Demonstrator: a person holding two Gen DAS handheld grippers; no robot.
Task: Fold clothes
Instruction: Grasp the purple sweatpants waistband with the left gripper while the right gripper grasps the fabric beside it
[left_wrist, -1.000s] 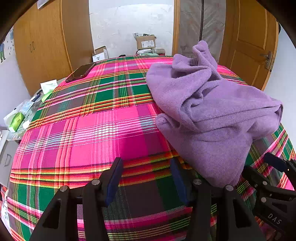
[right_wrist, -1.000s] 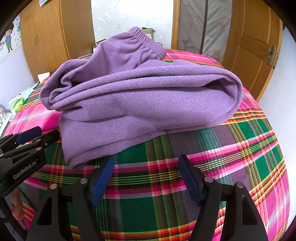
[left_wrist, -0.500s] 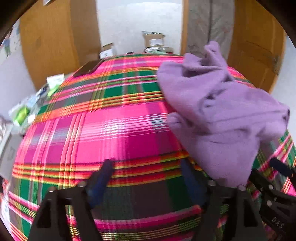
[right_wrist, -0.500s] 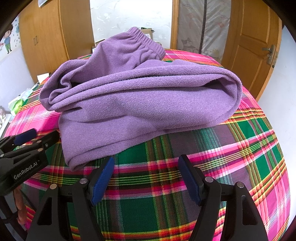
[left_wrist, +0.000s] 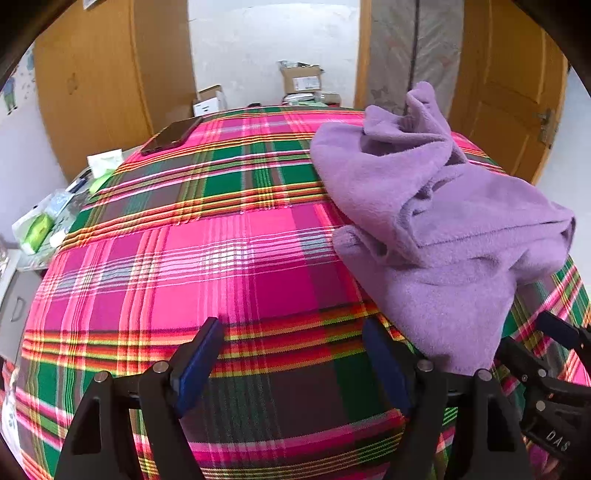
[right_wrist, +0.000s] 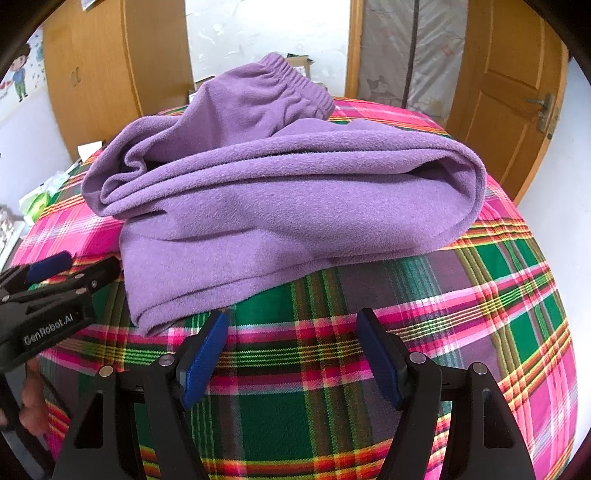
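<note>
A pair of purple fleece trousers lies folded in a loose heap on the plaid-covered table, elastic waistband at the far end. In the left wrist view the trousers fill the right half. My left gripper stands open over bare plaid, just left of the cloth's near corner, nothing between its blue pads. My right gripper is open too, hovering just short of the near hem, which lies slightly to its left. Each gripper shows at the edge of the other's view: left gripper, right gripper.
A dark phone lies at the table's far left edge. Cardboard boxes stand on the floor beyond the table. Packets and tissues clutter a low surface at the left. Wooden wardrobe and door flank the room. A hand grips the left tool.
My left gripper's jaws have opened wider and it has shifted slightly left, away from the trousers' corner. The right gripper and the trousers have stayed still.
</note>
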